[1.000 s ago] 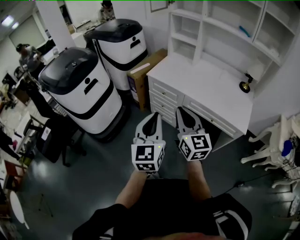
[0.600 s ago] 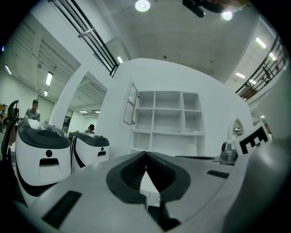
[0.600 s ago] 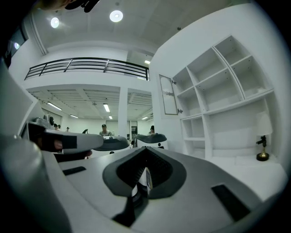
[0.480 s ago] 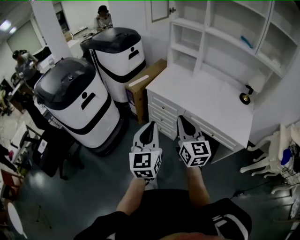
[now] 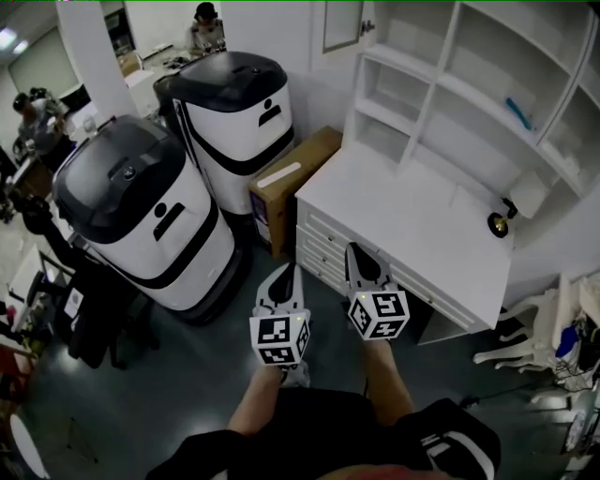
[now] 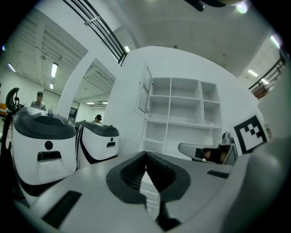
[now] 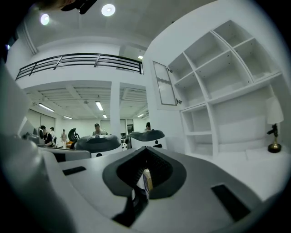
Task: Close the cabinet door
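your left gripper [image 5: 285, 274] and right gripper [image 5: 358, 255] were both closed and empty, low before the counter [image 5: 412, 220], while the open cabinet door [image 5: 342, 26] stood upright, well above and ahead, seemingly nearer your right gripper.

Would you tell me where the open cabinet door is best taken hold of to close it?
Probably at its free edge. The cabinet door stands swung out from the hutch, and its hinges appear to be on the shelf-side edge. Come at the face turned away from the shelves and press it shut.
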`<state>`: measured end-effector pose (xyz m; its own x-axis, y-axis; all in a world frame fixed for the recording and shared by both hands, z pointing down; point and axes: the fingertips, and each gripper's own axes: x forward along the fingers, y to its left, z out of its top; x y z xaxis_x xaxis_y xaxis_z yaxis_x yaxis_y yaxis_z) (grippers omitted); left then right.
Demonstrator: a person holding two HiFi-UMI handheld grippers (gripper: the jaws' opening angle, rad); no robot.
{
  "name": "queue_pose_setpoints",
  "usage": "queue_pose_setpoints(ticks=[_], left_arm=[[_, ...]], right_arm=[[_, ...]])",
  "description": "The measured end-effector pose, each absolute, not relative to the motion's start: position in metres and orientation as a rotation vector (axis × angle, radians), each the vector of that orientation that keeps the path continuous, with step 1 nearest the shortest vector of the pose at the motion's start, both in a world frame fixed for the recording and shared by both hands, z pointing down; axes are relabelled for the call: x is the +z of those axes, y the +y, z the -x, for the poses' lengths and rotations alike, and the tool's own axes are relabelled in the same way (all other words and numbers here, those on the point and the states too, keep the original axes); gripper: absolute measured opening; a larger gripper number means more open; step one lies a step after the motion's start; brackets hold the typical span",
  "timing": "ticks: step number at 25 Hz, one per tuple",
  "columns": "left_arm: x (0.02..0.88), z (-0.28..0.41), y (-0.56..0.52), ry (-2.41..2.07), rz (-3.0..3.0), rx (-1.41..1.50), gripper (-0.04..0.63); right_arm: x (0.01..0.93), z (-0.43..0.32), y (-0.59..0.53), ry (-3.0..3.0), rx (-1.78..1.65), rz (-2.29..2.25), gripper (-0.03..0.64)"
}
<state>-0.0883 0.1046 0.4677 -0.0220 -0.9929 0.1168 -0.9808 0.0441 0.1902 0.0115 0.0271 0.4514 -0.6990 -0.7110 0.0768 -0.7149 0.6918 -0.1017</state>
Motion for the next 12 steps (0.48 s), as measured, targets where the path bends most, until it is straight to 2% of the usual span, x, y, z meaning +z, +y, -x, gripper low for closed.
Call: queue_pose_setpoints(ticks=[12], left_arm=[[0.471, 0.155, 0.014, -2.063, -2.029, -0.081, 0.012]], right_arm=[[0.444, 0.064, -0.056, -2.902, 0.184, -1.197, 0.018]])
